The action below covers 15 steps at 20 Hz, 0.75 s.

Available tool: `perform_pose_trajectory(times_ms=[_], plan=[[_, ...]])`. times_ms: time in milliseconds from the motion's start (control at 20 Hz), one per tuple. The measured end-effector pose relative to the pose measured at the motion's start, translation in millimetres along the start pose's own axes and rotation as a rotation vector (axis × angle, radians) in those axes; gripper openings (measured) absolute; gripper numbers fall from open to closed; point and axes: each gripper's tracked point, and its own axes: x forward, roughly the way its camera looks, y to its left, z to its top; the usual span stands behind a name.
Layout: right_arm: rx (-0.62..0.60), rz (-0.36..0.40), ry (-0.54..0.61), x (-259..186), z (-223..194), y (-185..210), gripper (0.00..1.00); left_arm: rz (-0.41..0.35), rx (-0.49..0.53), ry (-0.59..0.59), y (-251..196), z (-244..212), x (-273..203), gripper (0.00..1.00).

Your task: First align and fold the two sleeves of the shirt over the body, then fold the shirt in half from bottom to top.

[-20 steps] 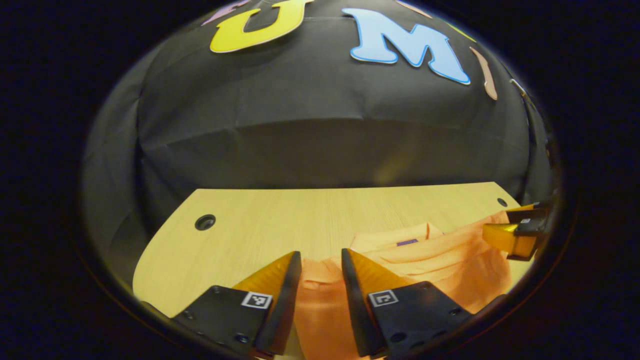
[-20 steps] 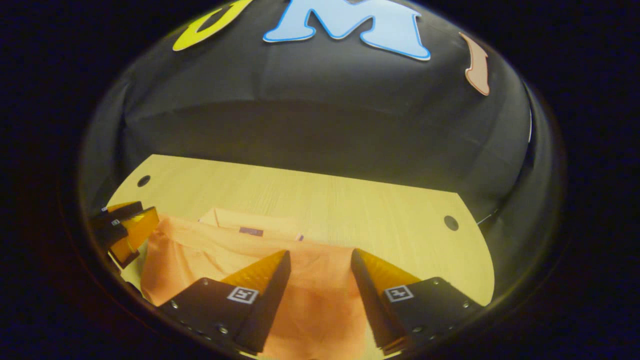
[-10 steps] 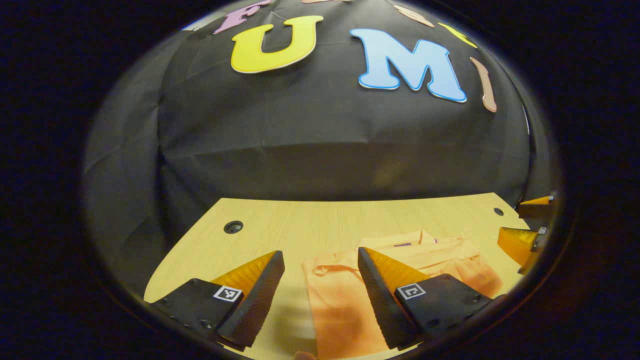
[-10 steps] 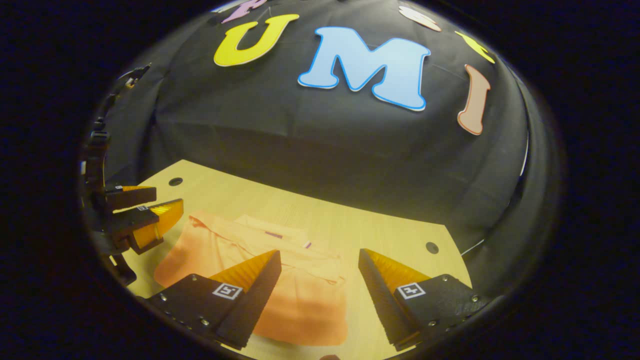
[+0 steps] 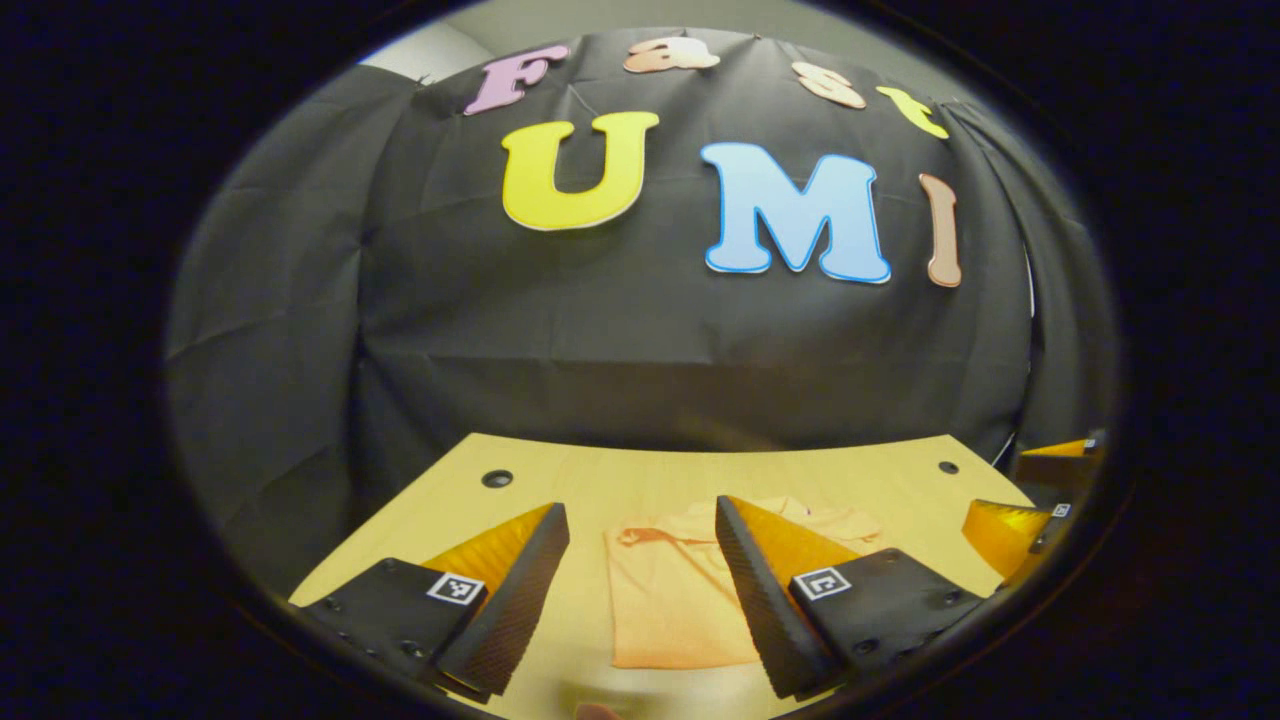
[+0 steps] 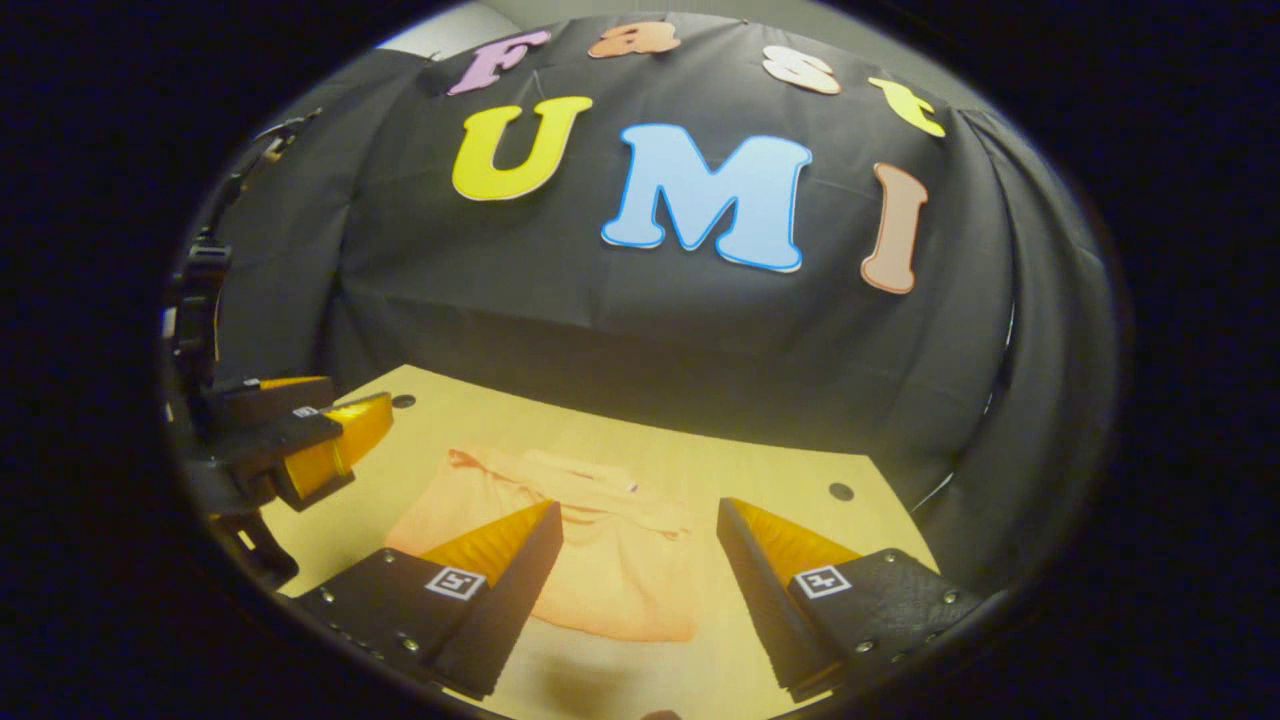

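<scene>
Two grippers up off the table, both with fingers spread and nothing between them.

Left gripper view: left gripper [image 5: 640, 590] at the bottom, fingers wide apart, holding nothing. Between and beyond them the orange shirt [image 5: 670, 600] lies flat on the light wooden table [image 5: 600, 480], folded into a compact block; part of it sits behind the fingertip [image 5: 740, 530] on the view's right side. A gathered seam or cuff edge shows along the shirt's far edge, with more fabric bunched past it toward the back of the table. Two small dark holes [image 5: 497, 478] in the tabletop near the far corners. Black cloth wall [image 5: 600, 330] rises behind the table. At the view's right edge the right gripper [image 5: 1040, 500] shows in the air beside the table, fingers parted, well apart from the shirt.

Right gripper view: right gripper [image 6: 640, 570] at the bottom, fingers wide apart, empty. Shirt [image 6: 600, 590] lies on the table [image 6: 780, 490] beyond and between them, near edge straight, far edge rumpled where the folded layers meet. No finger touches it. Left gripper [image 6: 330, 440] at the view's left side, raised above the table's edge, fingers apart, clear of the shirt. Same black wall [image 6: 650, 330] behind.
</scene>
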Motion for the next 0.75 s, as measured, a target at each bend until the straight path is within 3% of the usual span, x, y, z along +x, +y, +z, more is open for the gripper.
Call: perform_pose_trajectory(times_ms=[300, 750], plan=[[0.070, 0.006, -0.115, -71.6, 6.6, -18.6, 0.96, 0.037, -0.016, -0.106, -2.7, 27.3, -92.5, 0.95], [0.070, -0.007, -0.148, -139.9, -19.1, -62.0, 0.96, 0.028, -0.003, -0.178, -71.4, 37.7, -200.3, 0.95]])
